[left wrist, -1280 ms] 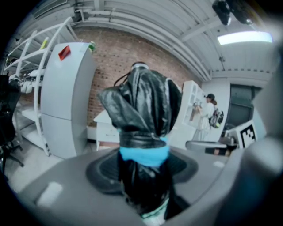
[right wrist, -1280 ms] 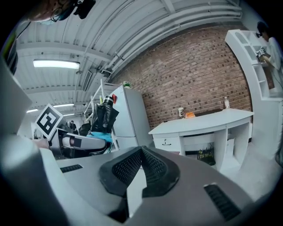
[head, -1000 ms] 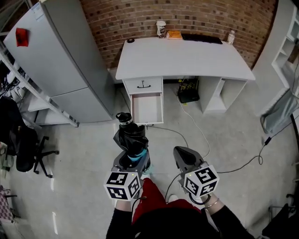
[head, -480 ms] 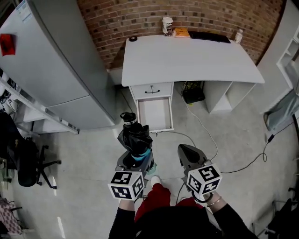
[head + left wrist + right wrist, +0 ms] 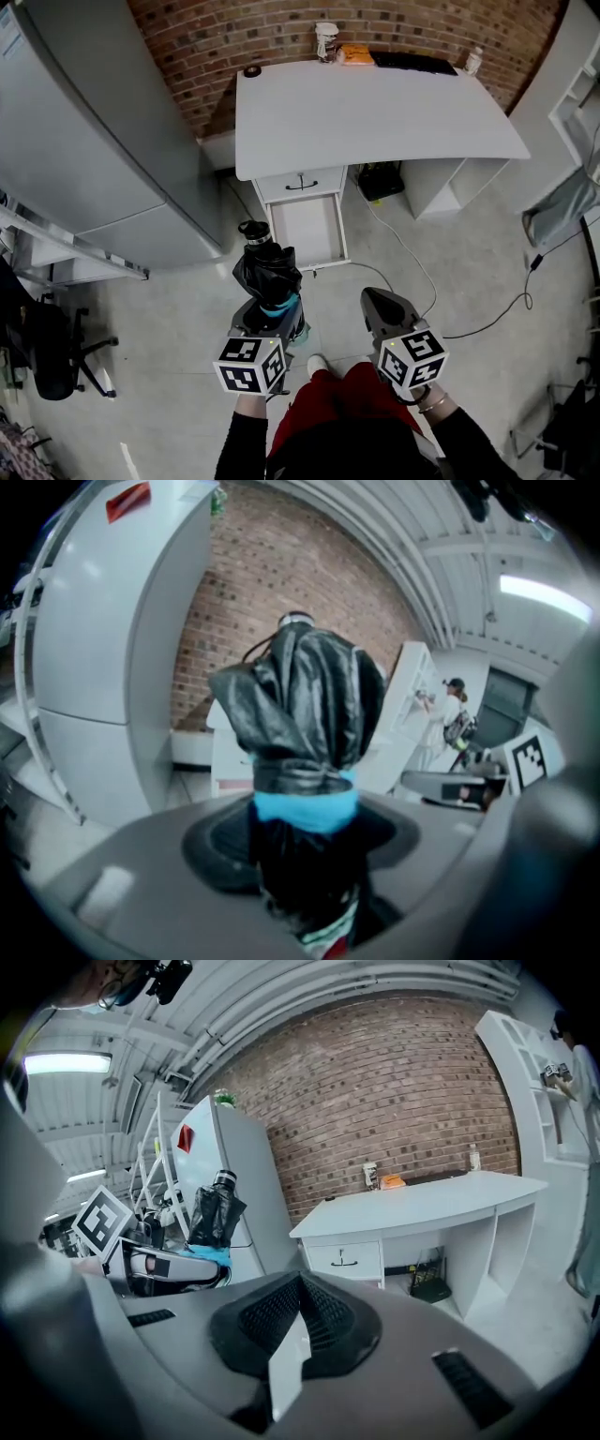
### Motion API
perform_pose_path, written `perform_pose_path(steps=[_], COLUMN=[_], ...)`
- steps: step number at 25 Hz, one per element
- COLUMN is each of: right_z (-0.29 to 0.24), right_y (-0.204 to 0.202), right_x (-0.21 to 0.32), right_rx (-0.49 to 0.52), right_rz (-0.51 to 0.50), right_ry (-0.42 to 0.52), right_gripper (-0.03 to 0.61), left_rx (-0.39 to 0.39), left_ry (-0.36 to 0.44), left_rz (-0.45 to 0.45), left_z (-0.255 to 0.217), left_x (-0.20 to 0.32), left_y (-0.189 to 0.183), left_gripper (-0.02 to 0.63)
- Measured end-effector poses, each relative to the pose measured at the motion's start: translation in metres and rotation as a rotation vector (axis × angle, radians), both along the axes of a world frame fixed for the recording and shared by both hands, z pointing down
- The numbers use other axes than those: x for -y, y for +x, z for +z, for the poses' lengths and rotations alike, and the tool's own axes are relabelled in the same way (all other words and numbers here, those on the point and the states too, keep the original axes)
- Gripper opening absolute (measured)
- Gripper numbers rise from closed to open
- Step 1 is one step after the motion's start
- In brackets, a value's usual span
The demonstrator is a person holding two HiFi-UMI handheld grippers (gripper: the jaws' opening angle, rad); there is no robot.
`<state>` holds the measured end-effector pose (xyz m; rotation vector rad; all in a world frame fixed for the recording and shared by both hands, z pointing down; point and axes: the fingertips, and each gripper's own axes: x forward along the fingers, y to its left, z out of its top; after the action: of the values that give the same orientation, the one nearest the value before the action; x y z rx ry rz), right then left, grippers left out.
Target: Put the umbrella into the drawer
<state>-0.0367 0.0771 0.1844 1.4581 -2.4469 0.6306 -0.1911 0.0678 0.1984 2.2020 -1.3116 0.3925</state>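
A folded black umbrella point(image 5: 265, 272) with a blue band stands up out of my left gripper point(image 5: 269, 314), which is shut on its lower end. In the left gripper view the umbrella point(image 5: 300, 705) fills the middle, and the jaws of that gripper point(image 5: 305, 855) clamp it just below the blue band. The lower drawer point(image 5: 305, 230) of the white desk point(image 5: 375, 103) is pulled open, just ahead of the umbrella's tip. My right gripper point(image 5: 375, 305) hangs beside the left one, shut and holding nothing; its pads point(image 5: 298, 1307) meet. From there I see the umbrella point(image 5: 214, 1213) at the left.
A tall grey fridge point(image 5: 84, 141) stands left of the desk. A cable point(image 5: 412, 272) trails over the floor to a black box point(image 5: 380, 180) under the desk. A cup point(image 5: 326, 39), a keyboard point(image 5: 412, 61) and a bottle point(image 5: 473, 61) line the desk's back edge. An office chair point(image 5: 47, 347) is at far left.
Both grippers have been carried forward towards the desk, which now looks nearer. The left gripper's hold on the umbrella and the shut right gripper are unchanged.
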Motion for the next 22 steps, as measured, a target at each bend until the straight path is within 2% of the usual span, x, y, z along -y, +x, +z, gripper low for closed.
perform_pose_path(steps=[10,22], right_z=[0.06,0.191], right_y=[0.02,0.035], right_x=[0.053,0.116], right_rx=[-0.018,-0.022], right_rz=[0.042,0.031], right_ry=[-0.081,-0.199], right_gripper=[0.002,0.002], left_rx=[0.006,0.063], left_ry=[-0.099,-0.218], left_rz=[0.021,0.056], left_z=[0.059,0.191], left_x=[0.053,0.12], left_y=[0.009,0.042], left_gripper=[0.249,0.249])
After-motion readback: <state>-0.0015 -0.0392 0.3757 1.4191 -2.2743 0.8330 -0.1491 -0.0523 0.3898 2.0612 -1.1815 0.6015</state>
